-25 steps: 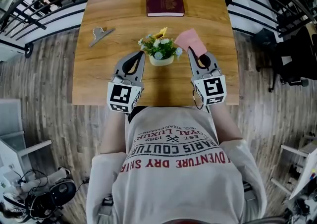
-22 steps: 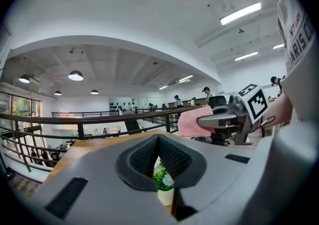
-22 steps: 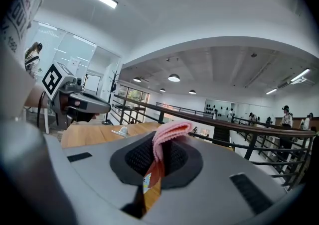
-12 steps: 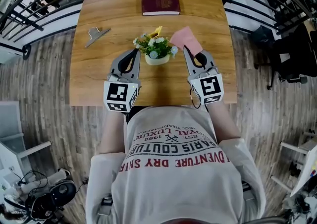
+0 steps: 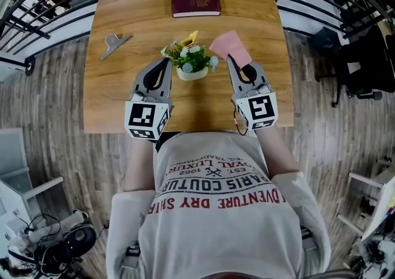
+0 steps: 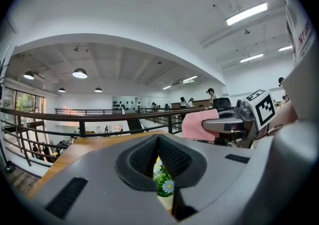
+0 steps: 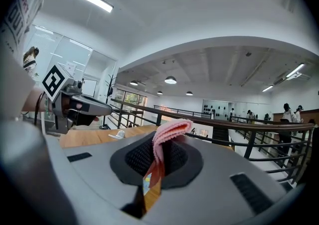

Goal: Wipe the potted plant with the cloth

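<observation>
head view shows almost nothing altered over the last second. the whole scene has slid a little toward the picture's upper left, yet both tools keep their stations either side of the small potted plant (image 5: pixel 191 65), a white pot of green leaves and pale flowers. by my reading the wiping has not begun.

the right gripper (image 5: pixel 230 59) is clamped on the pink folded cloth (image 5: pixel 230 48), which juts past its tips just right of the foliage. i cannot tell whether it brushes a leaf. the left gripper (image 5: pixel 166 62) has its jaws pressed together on nothing, and in the left gripper view the flowers show just beyond them, lower down.

the potted plant stands on the light wooden table (image 5: pixel 123 99) between the two tips, near each. the cloth would likely need carrying leftward onto the leaves.
</observation>
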Demonstrator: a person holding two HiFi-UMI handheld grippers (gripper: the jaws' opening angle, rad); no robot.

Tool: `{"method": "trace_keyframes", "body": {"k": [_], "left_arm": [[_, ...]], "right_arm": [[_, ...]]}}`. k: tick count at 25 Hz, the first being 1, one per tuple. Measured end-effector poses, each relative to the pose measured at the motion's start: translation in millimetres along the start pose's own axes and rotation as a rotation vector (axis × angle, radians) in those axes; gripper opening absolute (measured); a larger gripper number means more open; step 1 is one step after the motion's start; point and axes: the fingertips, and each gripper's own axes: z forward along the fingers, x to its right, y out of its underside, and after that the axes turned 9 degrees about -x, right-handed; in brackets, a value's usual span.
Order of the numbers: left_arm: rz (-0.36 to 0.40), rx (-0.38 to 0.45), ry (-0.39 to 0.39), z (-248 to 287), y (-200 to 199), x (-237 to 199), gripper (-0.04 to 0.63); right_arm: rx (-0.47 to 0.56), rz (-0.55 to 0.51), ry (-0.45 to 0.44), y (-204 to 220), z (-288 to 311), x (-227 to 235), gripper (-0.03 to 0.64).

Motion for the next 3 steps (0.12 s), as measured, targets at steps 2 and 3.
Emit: {"method": "trace_keyframes", "body": {"k": [2,3], "left_arm": [[0.012,-0.003,0.003,1.0,0.0,2.1,0.017],[0.017,-0.004,0.005,1.5,0.1,3.2,0.017]], "right_arm": [[0.008,0.005,0.0,-1.1,0.1,0.4,0.035],[0.012,0.007,0.0,-1.6,0.3,0.5,0.035]]}}
